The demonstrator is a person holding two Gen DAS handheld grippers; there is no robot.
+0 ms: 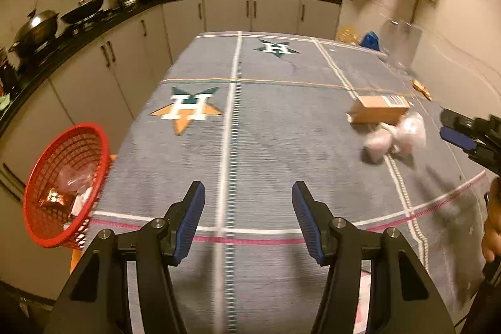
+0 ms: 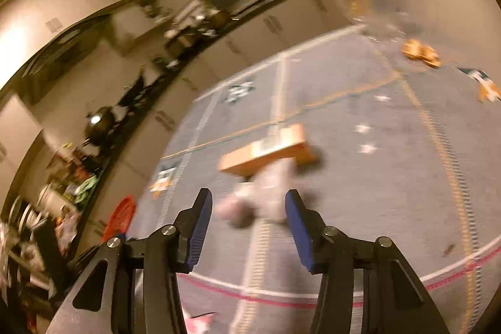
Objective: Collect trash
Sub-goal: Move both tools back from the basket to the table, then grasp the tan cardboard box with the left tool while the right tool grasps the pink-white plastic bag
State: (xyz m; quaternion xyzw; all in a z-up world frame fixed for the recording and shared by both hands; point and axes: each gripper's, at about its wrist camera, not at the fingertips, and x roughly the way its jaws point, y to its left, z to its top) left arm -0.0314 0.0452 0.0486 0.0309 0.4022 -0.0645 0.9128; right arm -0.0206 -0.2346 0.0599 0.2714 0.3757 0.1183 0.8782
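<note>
Where the grey woven tablecloth (image 1: pixel 266 146) ends at the left, one round red plastic basket (image 1: pixel 62 187) of open lattice stands tipped toward the camera, holding a shiny copper-coloured foil wrapper (image 1: pixel 53 197), a clear crinkled film (image 1: pixel 76 177) and a white scrap (image 1: pixel 82 202). The cloth is ribbed, crossed by white, orange and pink stripes, and the left wrist view shows two star emblems (image 1: pixel 186 108) printed on it, each with a white H. Low in that view the left gripper (image 1: pixel 248 193) has its two black fingers with ridged blue pads (image 1: pixel 191 219) spread apart above bare cloth, nothing between them. Further right lies one flat rectangular cardboard box (image 1: pixel 377 108) with a white label, and just in front of it, touching or nearly so, one soft crumpled bundle of pale translucent plastic (image 1: pixel 396 136), lumpy and blurred. Beyond the box near the table's right edge sits one small orange-brown crinkled wrapper (image 1: pixel 421 88). At the far right edge the right gripper (image 1: pixel 451 129) enters, pointing at the plastic bundle, with part of a hand (image 1: pixel 491 224) below it. In the right wrist view its jaws stand released, the blue pads (image 2: pixel 299 232) on either side of the bundle's near end without pressing it; the picture is too smeared to tell whether a pad grazes it.
</note>
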